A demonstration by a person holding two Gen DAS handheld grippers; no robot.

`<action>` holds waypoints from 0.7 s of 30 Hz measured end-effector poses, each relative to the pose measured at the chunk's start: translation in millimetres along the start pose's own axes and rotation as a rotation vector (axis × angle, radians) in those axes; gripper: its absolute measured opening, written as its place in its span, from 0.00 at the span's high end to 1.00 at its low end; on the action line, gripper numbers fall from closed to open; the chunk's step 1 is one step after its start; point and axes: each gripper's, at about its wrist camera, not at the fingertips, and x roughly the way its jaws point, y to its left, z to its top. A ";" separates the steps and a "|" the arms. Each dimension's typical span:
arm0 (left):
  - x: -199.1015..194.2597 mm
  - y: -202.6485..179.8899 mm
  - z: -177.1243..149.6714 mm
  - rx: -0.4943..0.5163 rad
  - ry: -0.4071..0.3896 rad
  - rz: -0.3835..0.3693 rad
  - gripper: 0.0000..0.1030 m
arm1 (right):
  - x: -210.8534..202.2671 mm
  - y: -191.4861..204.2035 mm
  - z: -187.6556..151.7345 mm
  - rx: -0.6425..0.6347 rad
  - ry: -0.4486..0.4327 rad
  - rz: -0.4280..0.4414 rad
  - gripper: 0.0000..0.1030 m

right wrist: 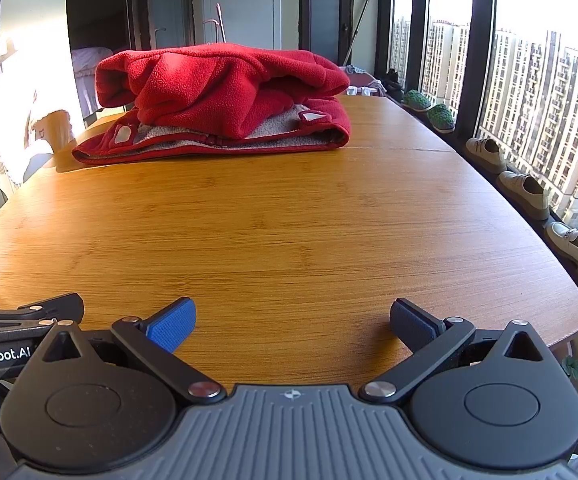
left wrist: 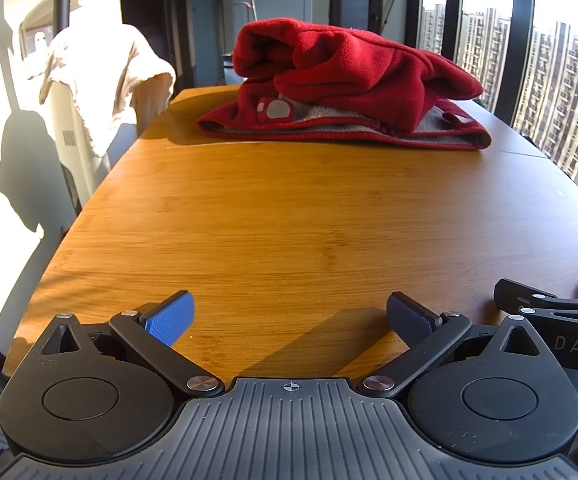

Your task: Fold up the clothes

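Note:
A red fleece garment (left wrist: 349, 80) with a grey lining lies bunched in a heap at the far end of the wooden table (left wrist: 289, 220); the right wrist view shows the red fleece garment (right wrist: 217, 96) left of centre on the table (right wrist: 289, 232). My left gripper (left wrist: 289, 318) hovers low over the near edge, open, nothing between its blue-padded fingers. My right gripper (right wrist: 293, 322) sits beside it, also open and empty. Both are well short of the garment. Part of the right gripper (left wrist: 549, 308) shows at the left view's right edge.
A pale cloth (left wrist: 101, 76) hangs over a white unit left of the table. Several shoes (right wrist: 525, 190) and green slippers (right wrist: 429, 106) line the windowsill on the right. Bare table surface stretches between the grippers and the garment.

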 end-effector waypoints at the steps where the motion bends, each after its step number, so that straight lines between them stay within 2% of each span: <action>1: 0.0 -0.1 -0.1 0.000 -0.001 0.000 0.00 | -0.2 -0.1 -0.3 0.000 -0.002 0.000 0.00; 21: 0.7 0.2 0.3 0.001 0.007 0.001 0.00 | -1.5 -0.1 -1.2 -0.005 -0.010 0.006 0.00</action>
